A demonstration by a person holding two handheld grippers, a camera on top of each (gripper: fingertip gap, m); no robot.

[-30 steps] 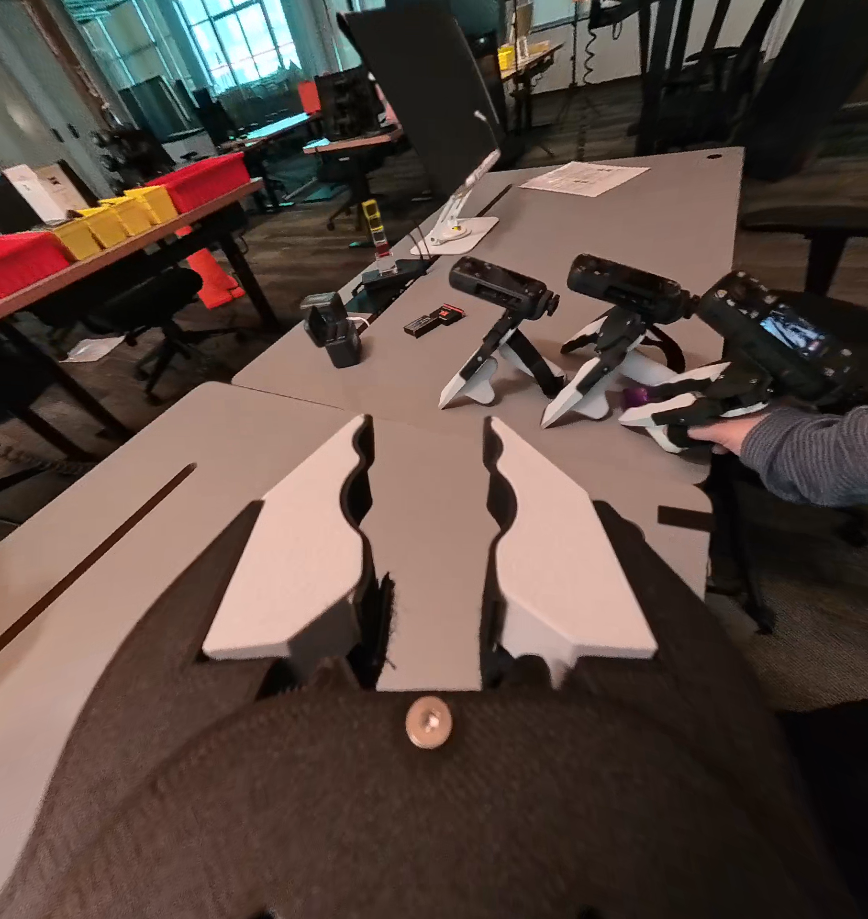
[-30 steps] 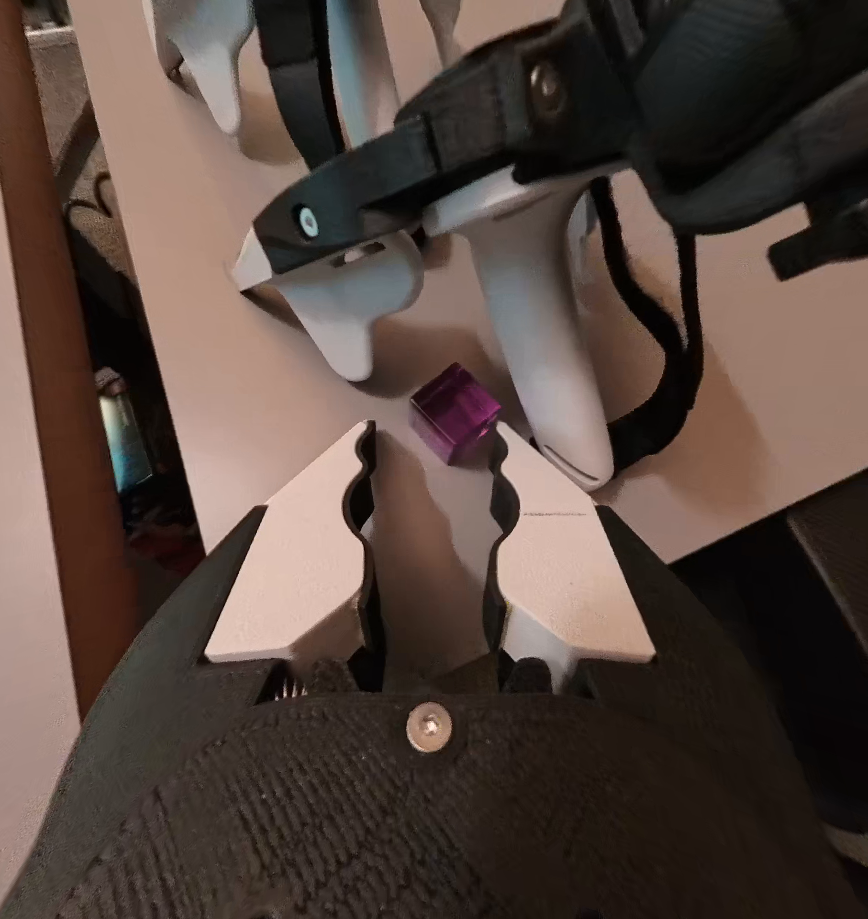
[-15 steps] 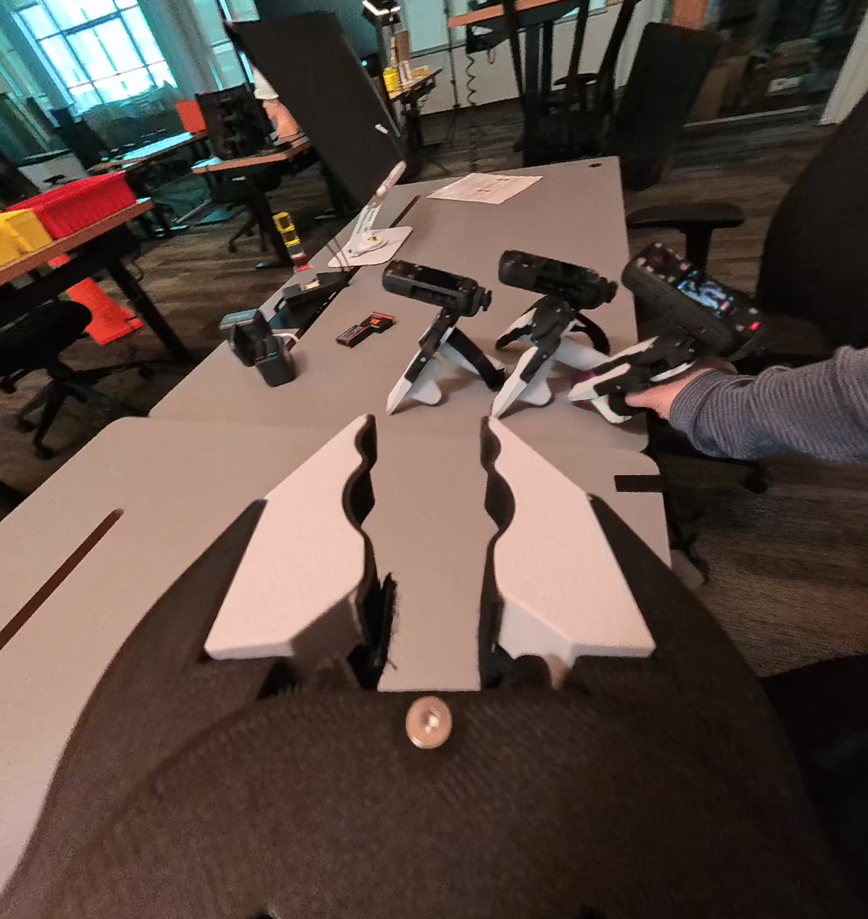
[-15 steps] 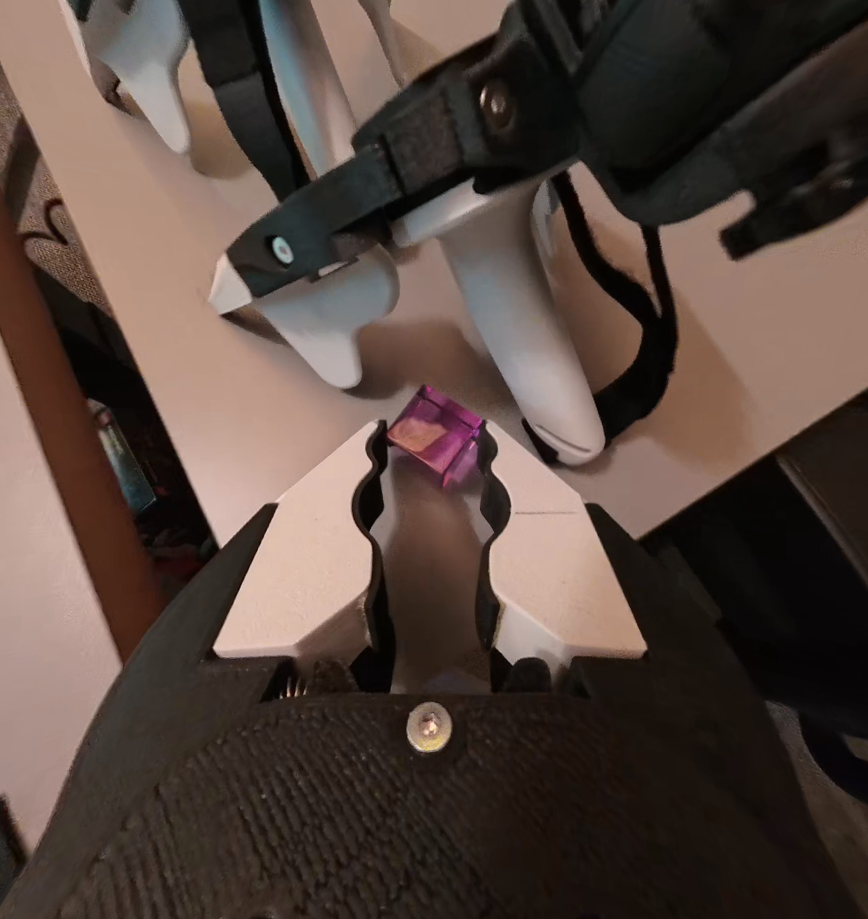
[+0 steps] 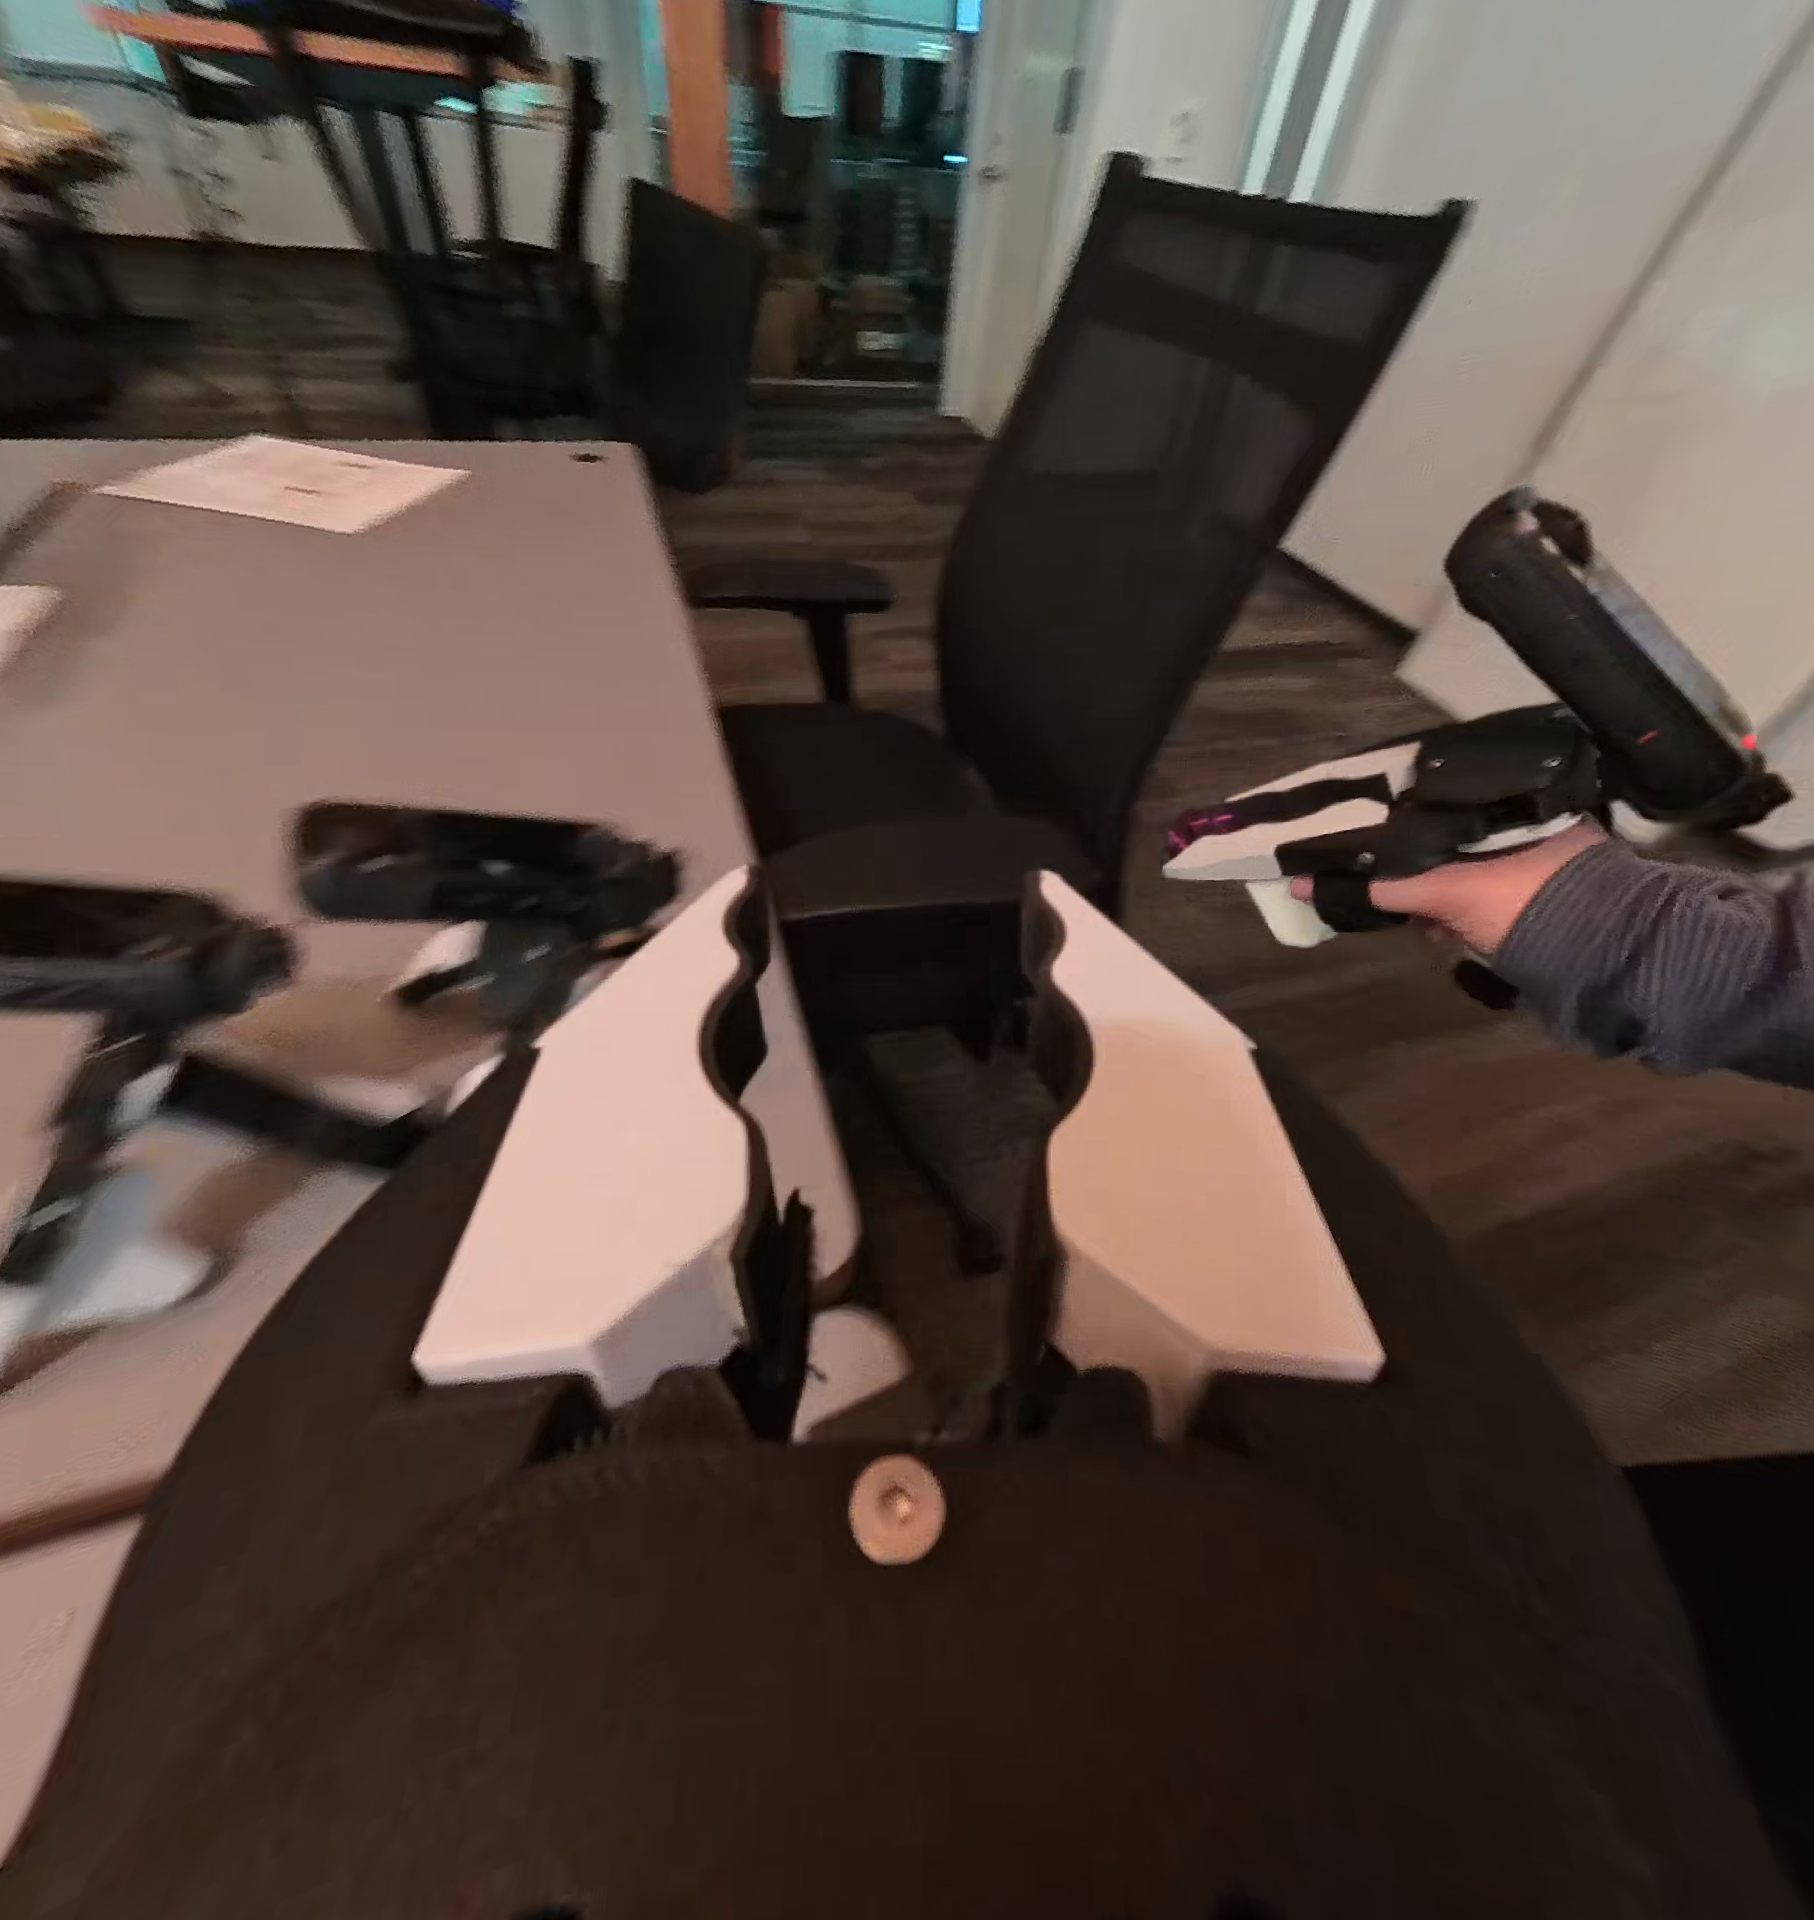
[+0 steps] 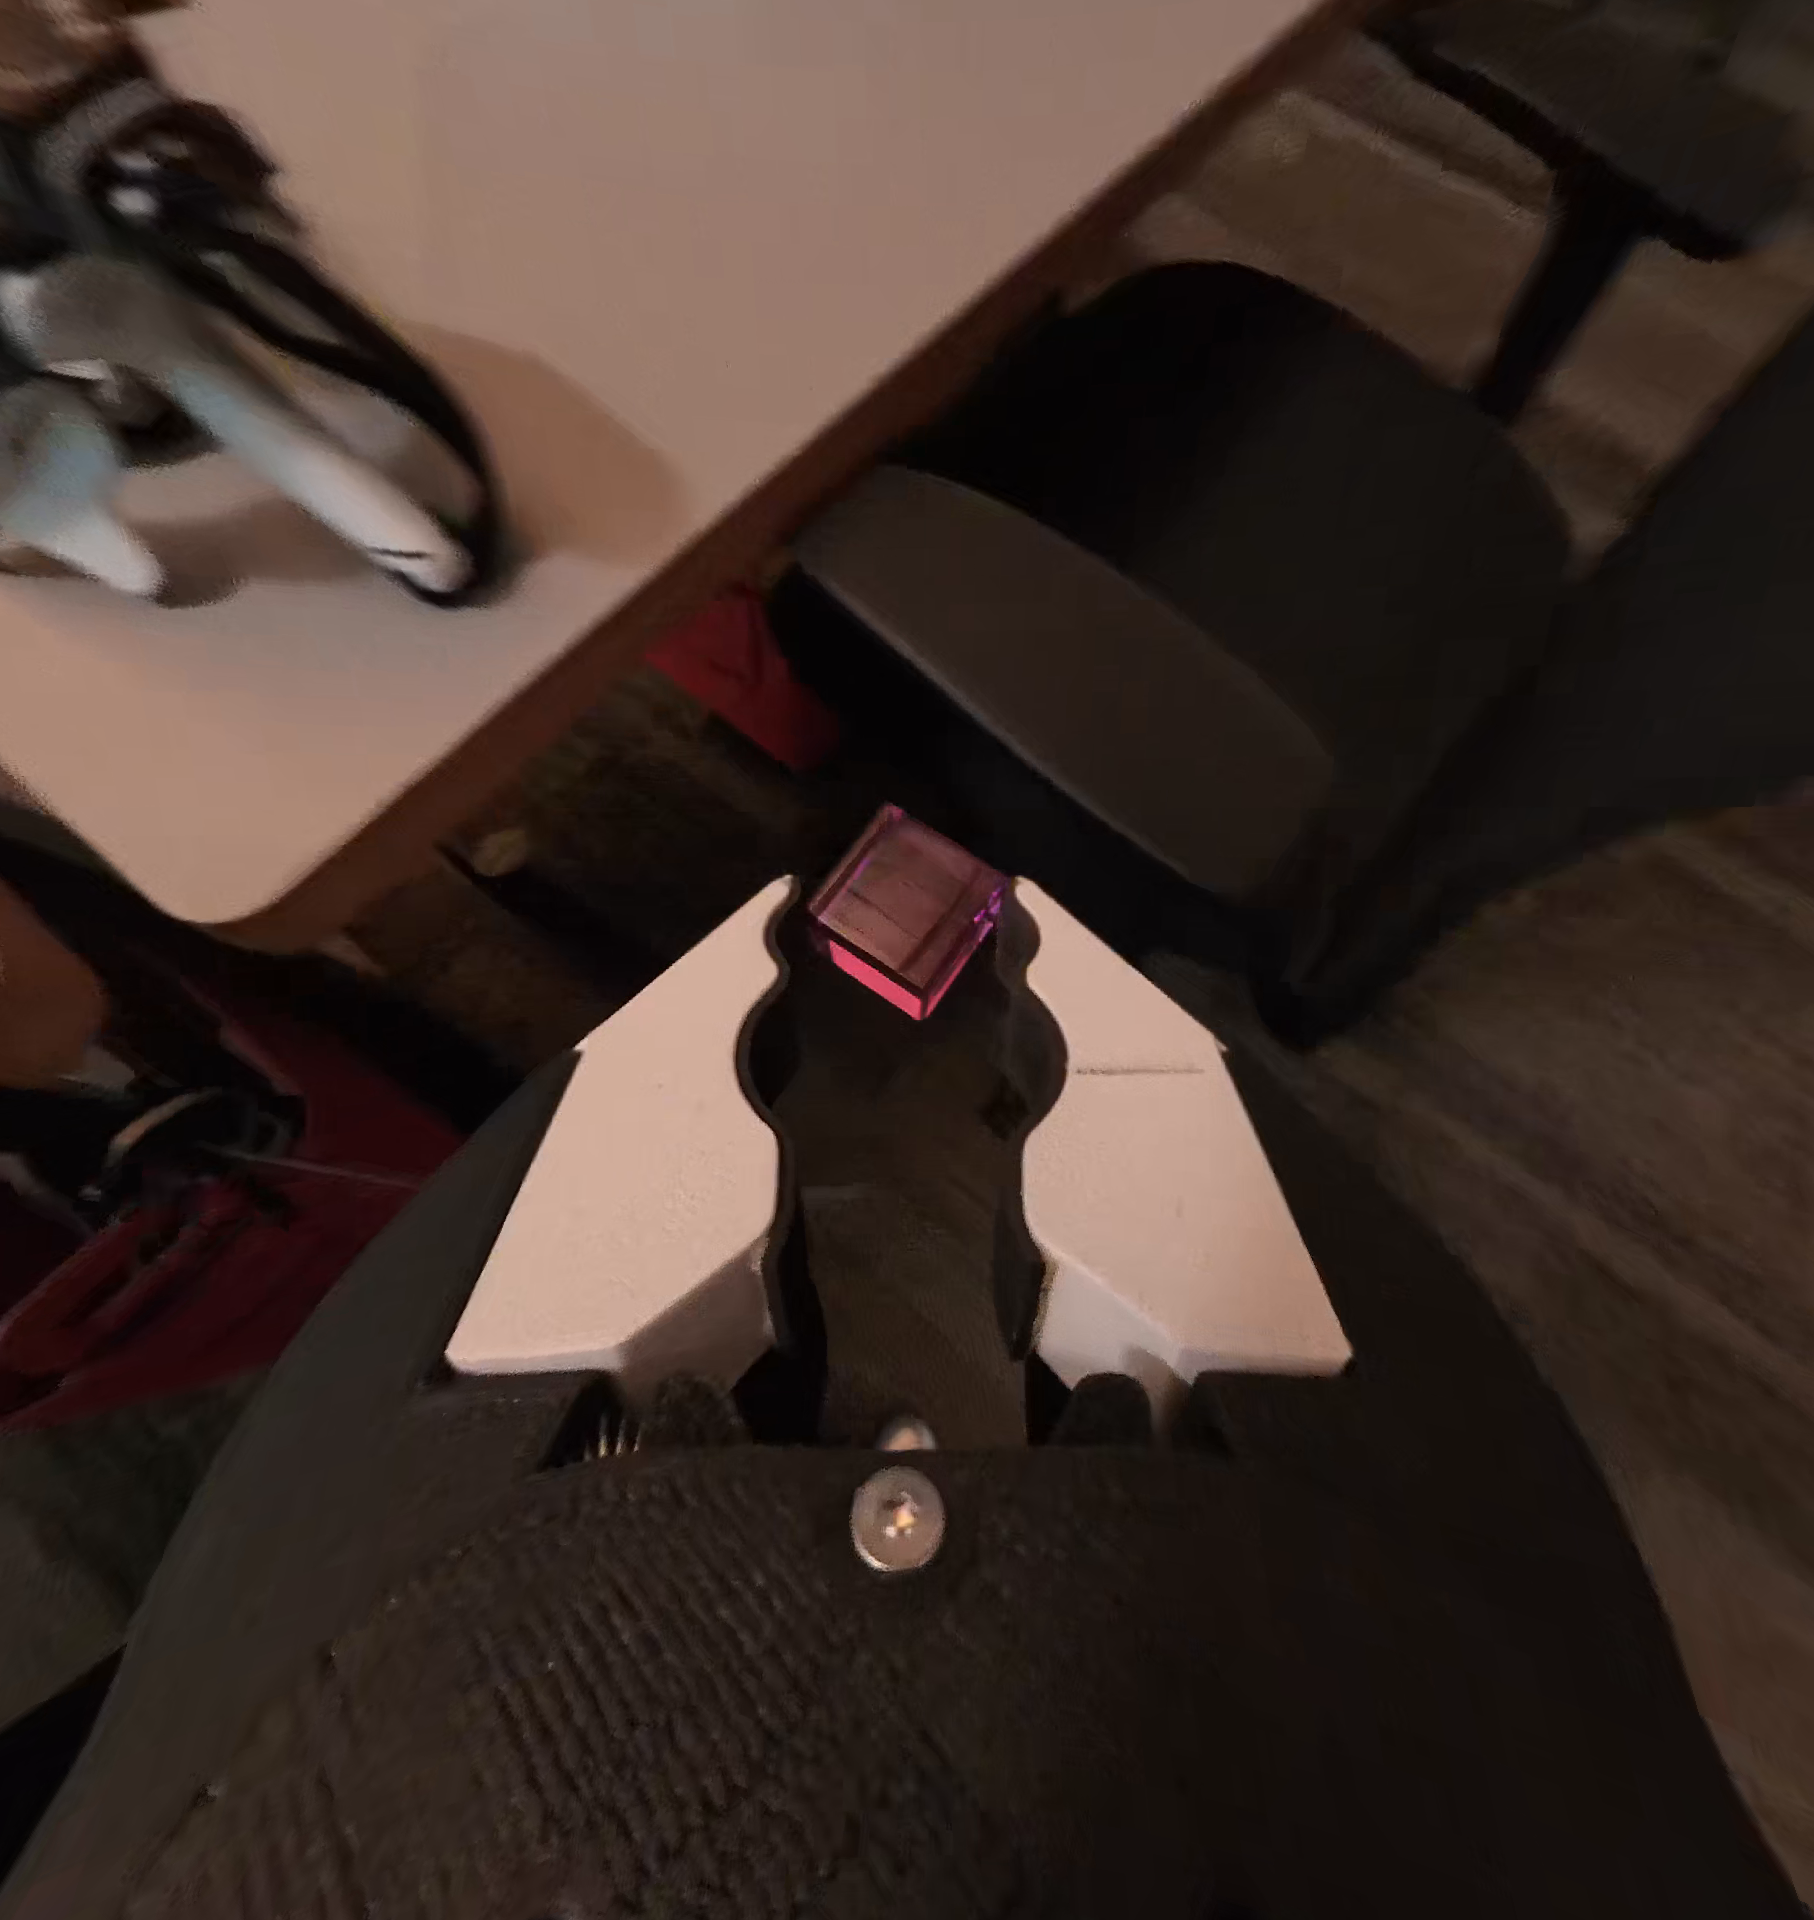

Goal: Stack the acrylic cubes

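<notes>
Right gripper (image 6: 903, 894): jaws closed on a translucent purple cube (image 6: 908, 914), both white fingertips pressing its sides; the cube sits tilted at the very tips, held in the air past the tabletop edge.
Left gripper (image 5: 898, 894): jaws parted, nothing between the white fingers (image 5: 622, 1122); it points over the tabletop corner toward the chair.
Below the cube: dark chair armrest (image 6: 1069, 665) and carpeted floor (image 6: 1609, 1143); a red object (image 6: 737, 665) lies under the tabletop, kind unclear in the dim light.
Tabletop (image 5: 363, 675): pale grey, brown-edged, to the left in both views.
Spare grippers (image 5: 467, 894): black-and-white hand-held units standing on the tabletop, blurred; one also shows in the right wrist view (image 6: 207, 416).
Hand (image 5: 1485, 914): grey-sleeved, gripping the right gripper's handle well right of the tabletop, a purple glint at the tips.
Office chair (image 5: 1173, 499): black mesh back, beside the tabletop's far edge.
Paper sheet (image 5: 290, 483): white, at the far end of the tabletop.
</notes>
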